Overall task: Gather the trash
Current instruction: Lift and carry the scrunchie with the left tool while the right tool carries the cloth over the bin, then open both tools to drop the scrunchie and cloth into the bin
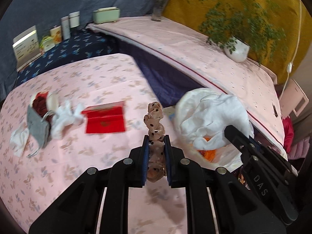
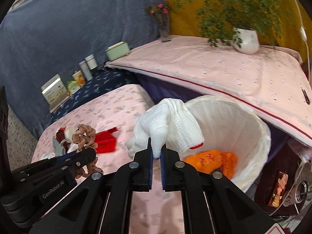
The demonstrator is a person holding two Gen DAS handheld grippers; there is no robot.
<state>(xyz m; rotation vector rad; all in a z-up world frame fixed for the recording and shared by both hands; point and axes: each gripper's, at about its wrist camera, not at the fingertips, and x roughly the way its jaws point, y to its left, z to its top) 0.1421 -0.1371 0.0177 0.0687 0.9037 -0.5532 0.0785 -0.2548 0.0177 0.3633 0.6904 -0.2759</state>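
Note:
My left gripper (image 1: 156,139) is shut on a tan polka-dot scrunchie (image 1: 155,122) and holds it above the pink floral table. It also shows in the right wrist view (image 2: 83,136). My right gripper (image 2: 156,149) is shut on a white knit glove (image 2: 167,124), held over the near rim of a white-lined trash bin (image 2: 261,136) that holds orange wrappers (image 2: 212,159). In the left wrist view the glove (image 1: 210,115) hides most of the bin. On the table lie a red envelope (image 1: 105,120), another white glove (image 1: 66,117), a grey pouch (image 1: 37,124) and a dark red item (image 1: 41,103).
A pink-covered raised surface (image 1: 195,44) behind the bin carries a potted plant (image 1: 237,48), a flower vase (image 1: 158,9) and a green box (image 1: 106,15). Cans and a card (image 1: 26,44) stand on a dark blue cloth at the back left. A phone (image 2: 278,189) lies right of the bin.

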